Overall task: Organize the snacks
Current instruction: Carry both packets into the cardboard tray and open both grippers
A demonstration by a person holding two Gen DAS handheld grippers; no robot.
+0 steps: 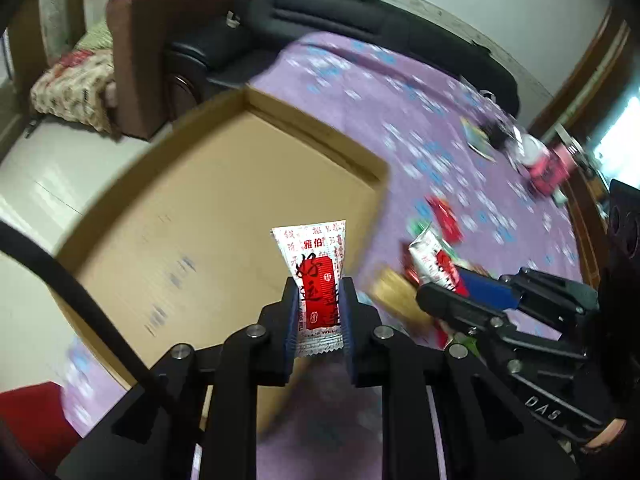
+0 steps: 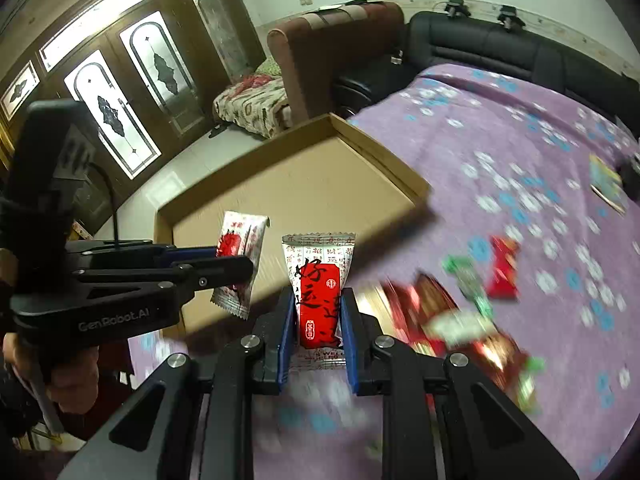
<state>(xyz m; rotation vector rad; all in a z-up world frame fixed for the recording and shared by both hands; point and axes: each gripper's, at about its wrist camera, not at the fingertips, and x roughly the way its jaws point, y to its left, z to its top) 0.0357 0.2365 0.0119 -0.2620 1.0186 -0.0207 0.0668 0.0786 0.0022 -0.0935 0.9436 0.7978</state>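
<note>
My left gripper is shut on a white and red snack packet, held upright above the near edge of a shallow cardboard box. My right gripper is shut on a second white and red snack packet, just outside the box's near right edge. In the right wrist view the left gripper and its packet hang over the box. In the left wrist view the right gripper holds its packet to the right. Loose red and green snacks lie on the purple cloth.
The box lies on a table with a purple flowered cloth, at its left edge. A black sofa and a brown armchair stand behind. A pink item and a green booklet lie at the far right.
</note>
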